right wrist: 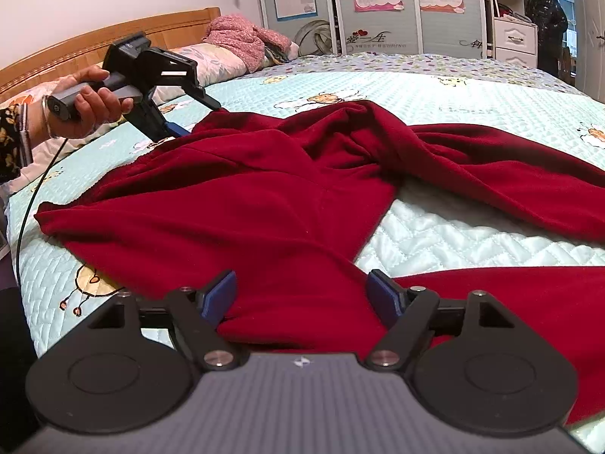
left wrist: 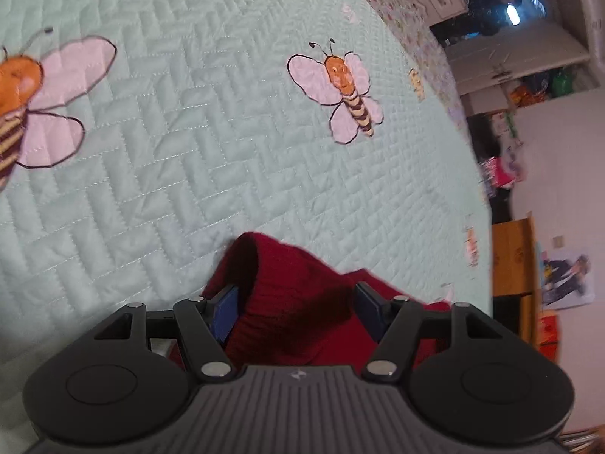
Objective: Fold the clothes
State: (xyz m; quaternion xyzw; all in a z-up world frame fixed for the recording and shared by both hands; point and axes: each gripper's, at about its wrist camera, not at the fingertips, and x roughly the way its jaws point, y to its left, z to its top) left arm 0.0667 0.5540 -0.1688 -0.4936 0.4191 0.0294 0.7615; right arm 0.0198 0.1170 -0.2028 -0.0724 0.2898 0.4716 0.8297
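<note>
Lying crumpled across a quilted pale-green bed (right wrist: 472,242), a soft dark-red fleece garment (right wrist: 264,196) stretches its long axis from side to side. The right gripper (right wrist: 302,295) sits at its near edge, fingers parted with cloth between them but not pinched. The left gripper (left wrist: 297,314) straddles a raised fold at the far corner; whether it clenches, I cannot tell.

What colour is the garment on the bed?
Dark red garment, plain with no pattern; the right wrist view shows it best.
</note>
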